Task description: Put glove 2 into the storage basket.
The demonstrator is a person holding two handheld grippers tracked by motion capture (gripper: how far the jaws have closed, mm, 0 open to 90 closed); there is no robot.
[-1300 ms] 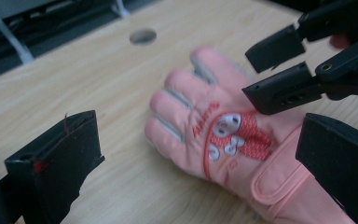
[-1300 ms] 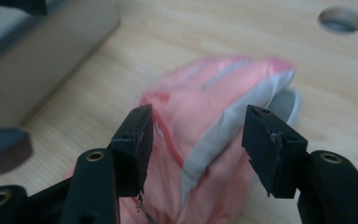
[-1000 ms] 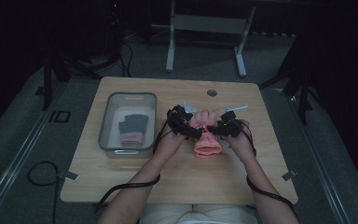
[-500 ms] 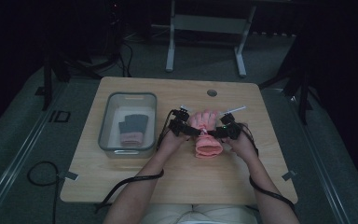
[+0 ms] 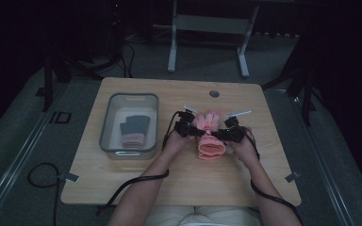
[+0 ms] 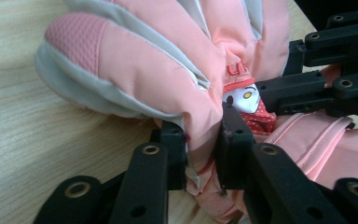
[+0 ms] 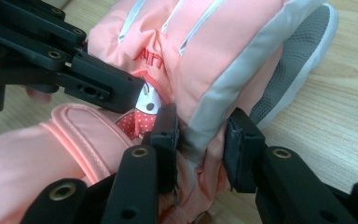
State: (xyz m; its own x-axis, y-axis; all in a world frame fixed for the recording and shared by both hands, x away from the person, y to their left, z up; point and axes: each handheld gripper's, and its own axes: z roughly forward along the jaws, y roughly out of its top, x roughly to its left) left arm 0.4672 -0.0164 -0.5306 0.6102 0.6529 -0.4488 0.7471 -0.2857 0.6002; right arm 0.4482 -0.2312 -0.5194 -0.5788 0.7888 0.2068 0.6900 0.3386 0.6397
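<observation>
A pink padded glove [image 5: 210,143] with grey trim lies on the wooden table [image 5: 136,183], cuff toward me. My left gripper [image 5: 194,131] sits at its left side. In the left gripper view the jaws [image 6: 204,149] have just been closing and now pinch a fold of the glove [image 6: 158,60] below its fingers. My right gripper [image 5: 219,134] is at the glove's right side. Its jaws [image 7: 203,149] have just been closing too, and they press a fold of the grey-trimmed edge of the glove [image 7: 214,42].
A clear plastic bin [image 5: 108,136] stands left of the glove, with a dark grey glove [image 5: 134,126] and a pink one inside. A small round hole [image 5: 214,93] marks the table's far side. A metal stand [image 5: 172,52] rises beyond the table.
My left gripper has come down and toward me onto the glove and shut on its fold. The right gripper's jaws have narrowed on the other edge, with the hand barely shifting.
</observation>
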